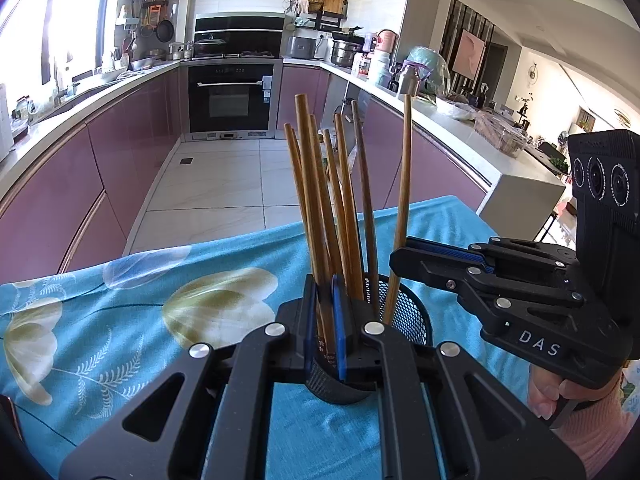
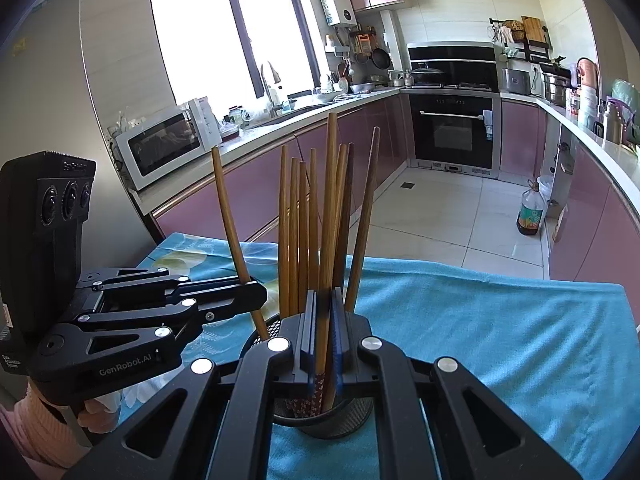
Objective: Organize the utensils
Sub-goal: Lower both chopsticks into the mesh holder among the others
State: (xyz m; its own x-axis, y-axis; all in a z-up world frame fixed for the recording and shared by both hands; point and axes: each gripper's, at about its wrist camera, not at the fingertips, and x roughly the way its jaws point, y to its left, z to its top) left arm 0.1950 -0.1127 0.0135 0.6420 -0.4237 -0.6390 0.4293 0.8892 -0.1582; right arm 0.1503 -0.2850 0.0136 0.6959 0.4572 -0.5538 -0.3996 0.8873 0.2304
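Observation:
A black mesh holder (image 1: 408, 320) stands on the blue flowered cloth (image 1: 120, 320) with several wooden chopsticks (image 1: 348, 216) upright in it. My left gripper (image 1: 326, 320) is shut on one chopstick (image 1: 308, 184) over the holder's near rim. My right gripper (image 1: 404, 254) comes in from the right and is shut on a leaning chopstick (image 1: 404, 168). In the right wrist view, my right gripper (image 2: 323, 328) is shut on a chopstick (image 2: 329, 200) above the holder (image 2: 332, 420), and my left gripper (image 2: 256, 292) pinches the leaning chopstick (image 2: 228, 216) at the left.
The cloth-covered table (image 2: 500, 340) ends at a far edge before a tiled kitchen floor (image 1: 216, 184). Purple cabinets and counters line both sides, with an oven (image 1: 232, 96) at the back. A microwave (image 2: 164, 140) sits on the counter and an oil bottle (image 2: 531, 210) on the floor.

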